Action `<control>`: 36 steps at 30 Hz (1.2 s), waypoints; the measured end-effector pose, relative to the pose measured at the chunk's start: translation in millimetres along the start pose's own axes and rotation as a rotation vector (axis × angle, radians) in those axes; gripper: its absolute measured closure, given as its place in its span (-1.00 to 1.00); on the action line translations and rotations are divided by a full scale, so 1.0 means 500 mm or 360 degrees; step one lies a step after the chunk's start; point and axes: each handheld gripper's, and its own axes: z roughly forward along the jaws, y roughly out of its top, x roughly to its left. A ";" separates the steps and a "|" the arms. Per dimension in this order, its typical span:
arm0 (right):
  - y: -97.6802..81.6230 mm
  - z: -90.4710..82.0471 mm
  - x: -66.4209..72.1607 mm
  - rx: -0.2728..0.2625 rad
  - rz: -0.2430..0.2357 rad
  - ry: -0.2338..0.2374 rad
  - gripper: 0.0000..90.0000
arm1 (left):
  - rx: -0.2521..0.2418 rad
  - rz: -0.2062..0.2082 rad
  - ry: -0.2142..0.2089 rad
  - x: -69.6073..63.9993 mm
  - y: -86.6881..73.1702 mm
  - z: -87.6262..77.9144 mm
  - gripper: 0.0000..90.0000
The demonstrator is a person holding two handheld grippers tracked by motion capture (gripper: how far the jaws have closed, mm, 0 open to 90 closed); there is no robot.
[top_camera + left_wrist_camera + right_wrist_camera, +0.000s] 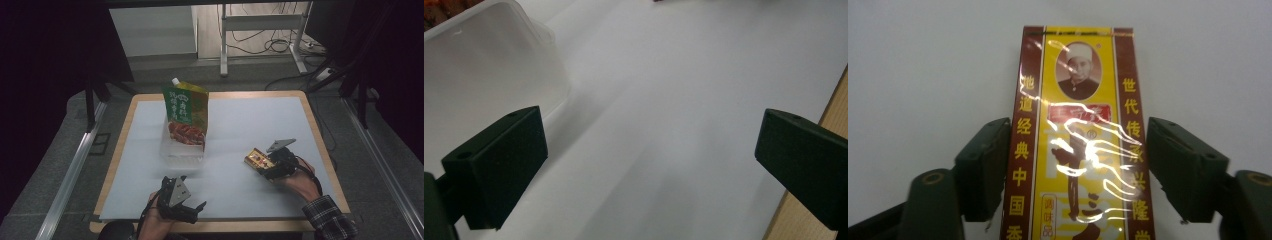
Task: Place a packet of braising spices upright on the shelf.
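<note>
Left tool (192, 201) agape; right tool (1075, 165) loosely astride glossy flat rectangular packet (1078, 145), unclamped.

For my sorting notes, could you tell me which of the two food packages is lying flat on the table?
The small yellow-and-brown packet, lying flat between the right gripper's jaws; the green pouch stands upright.

Yellow packet (1080, 150): bottom end cut off by lower edge of right gripper view; shiny glare blurs middle letters. In high view, near end hidden under right gripper (274, 162). Clear tub (489, 70): cut off at upper left of left gripper view. Pouch (186, 112): print too small to read in high view.
</note>
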 end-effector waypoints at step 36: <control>0.122 0.048 -0.006 0.0576 -0.0078 0.0046 -0.44 | 0.0006 0.0014 0.0004 0.001 0.000 0.000 -0.99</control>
